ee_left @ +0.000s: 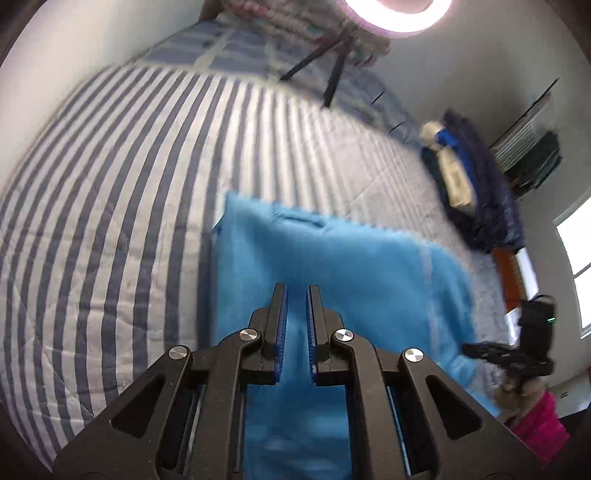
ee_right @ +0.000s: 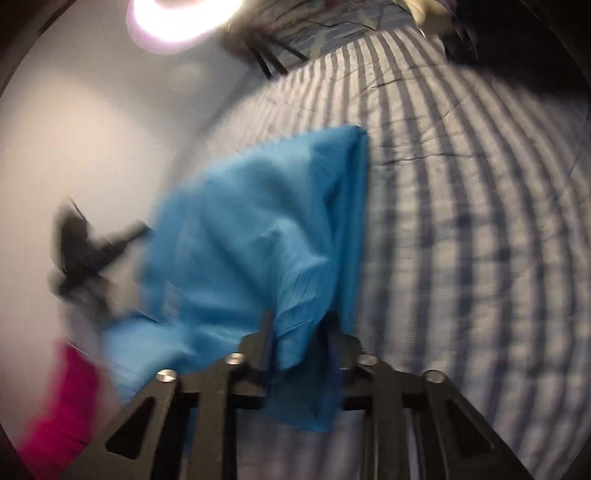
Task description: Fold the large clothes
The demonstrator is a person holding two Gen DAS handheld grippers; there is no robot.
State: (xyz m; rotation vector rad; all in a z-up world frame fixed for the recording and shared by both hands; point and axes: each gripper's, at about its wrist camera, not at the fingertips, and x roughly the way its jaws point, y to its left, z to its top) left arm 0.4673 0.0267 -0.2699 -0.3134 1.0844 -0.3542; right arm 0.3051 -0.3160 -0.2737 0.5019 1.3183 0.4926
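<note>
black left tongs (ee_left: 296, 291) stand narrow with nothing between them, above my blue garment (ee_left: 332, 266), which lies flat on the striped bed (ee_left: 110, 221) near its right edge. through the right wrist view, my right tongs (ee_right: 301, 321) grip a bunched fold of that garment (ee_right: 240, 229), lifted off the bed (ee_right: 461, 221).

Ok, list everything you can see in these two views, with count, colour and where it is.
garment: one, bright blue, lying on the bed, one edge between the right gripper's fingers
bedspread: one, blue and white stripes, covering the bed
clothes pile: one, dark blue and cream, far side of bed
ring light: one, glowing, on black tripod legs beyond the bed
sleeve: one, pink
left gripper: black, nearly closed, empty
right gripper: black, gripping the garment
</note>
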